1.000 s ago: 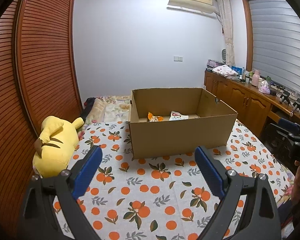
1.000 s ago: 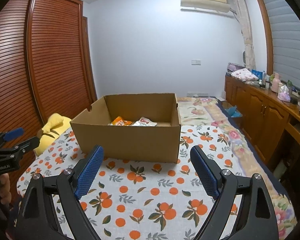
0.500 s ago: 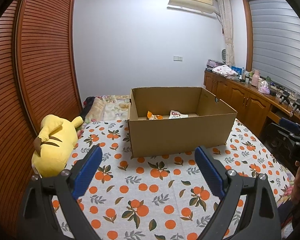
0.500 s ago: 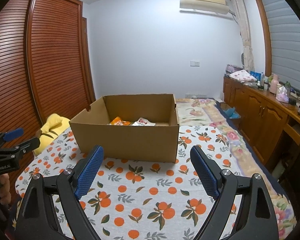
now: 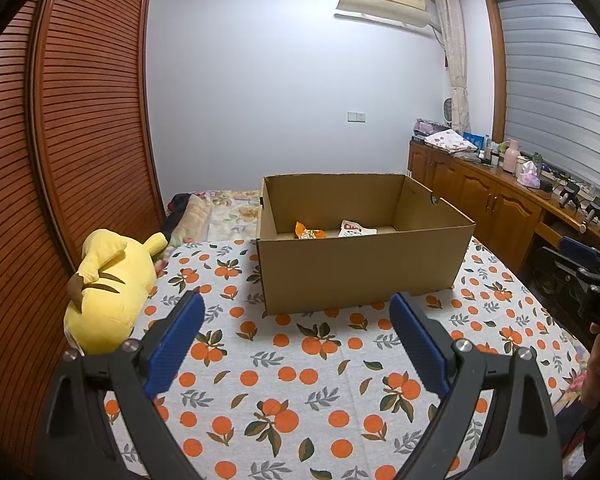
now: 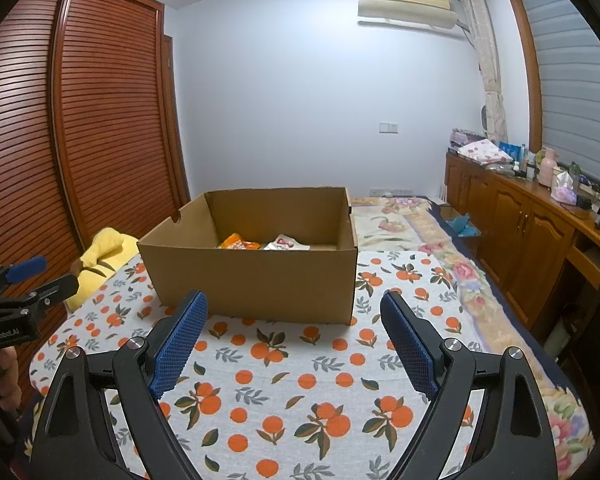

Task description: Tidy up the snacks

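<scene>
Both tools hang above the bed, each with jaws spread wide and nothing between them: the left gripper [image 5: 296, 332] and the right gripper [image 6: 294, 330] point slightly down toward the cardboard box [image 5: 360, 264], which sits open-topped on the orange-print bedspread [image 5: 300, 380]. Inside, near the far wall of the box, lie an orange snack packet [image 5: 309, 232] and a white snack packet [image 5: 354, 229], side by side. No loose snack shows on the bedspread in either view, so the job looks close to done, or the next item lies out of frame. Any reach into the box would do best coming over the near wall from above, jaws kept wide, since the packets lie flat and low. The bedspread is soft, so the box could shift if nudged. A yellow plush toy [image 5: 108, 284] rests by the slatted wardrobe [image 5: 72, 140]; a wooden sideboard [image 6: 532, 232] carries clutter on the right.
</scene>
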`<state>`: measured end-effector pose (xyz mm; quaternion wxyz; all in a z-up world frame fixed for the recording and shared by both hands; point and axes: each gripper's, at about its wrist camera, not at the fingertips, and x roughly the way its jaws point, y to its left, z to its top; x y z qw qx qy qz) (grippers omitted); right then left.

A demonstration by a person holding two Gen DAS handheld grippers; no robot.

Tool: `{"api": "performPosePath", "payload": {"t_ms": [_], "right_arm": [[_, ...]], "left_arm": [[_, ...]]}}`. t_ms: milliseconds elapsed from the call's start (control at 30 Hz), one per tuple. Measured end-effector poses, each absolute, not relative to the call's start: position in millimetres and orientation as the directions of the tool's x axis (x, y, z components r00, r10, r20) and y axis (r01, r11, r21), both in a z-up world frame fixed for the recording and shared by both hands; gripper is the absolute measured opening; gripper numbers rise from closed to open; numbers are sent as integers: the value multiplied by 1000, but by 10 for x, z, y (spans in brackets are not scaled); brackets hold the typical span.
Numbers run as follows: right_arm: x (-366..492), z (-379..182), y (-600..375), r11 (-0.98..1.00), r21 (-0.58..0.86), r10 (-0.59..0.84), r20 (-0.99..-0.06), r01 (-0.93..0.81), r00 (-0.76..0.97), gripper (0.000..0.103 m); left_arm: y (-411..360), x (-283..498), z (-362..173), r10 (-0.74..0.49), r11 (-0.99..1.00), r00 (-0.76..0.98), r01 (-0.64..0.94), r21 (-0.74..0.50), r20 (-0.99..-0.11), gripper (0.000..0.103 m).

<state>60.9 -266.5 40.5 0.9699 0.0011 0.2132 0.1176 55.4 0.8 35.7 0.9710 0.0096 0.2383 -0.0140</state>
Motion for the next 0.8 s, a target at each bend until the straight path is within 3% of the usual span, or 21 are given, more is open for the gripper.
{"api": "performPosePath", "payload": {"t_ms": [800], "right_arm": [[615,384,-2628,974,47,222,-410,-222,885,90]], "left_arm": [[12,559,363,-25,999,887,33,10,-461,94]]}}
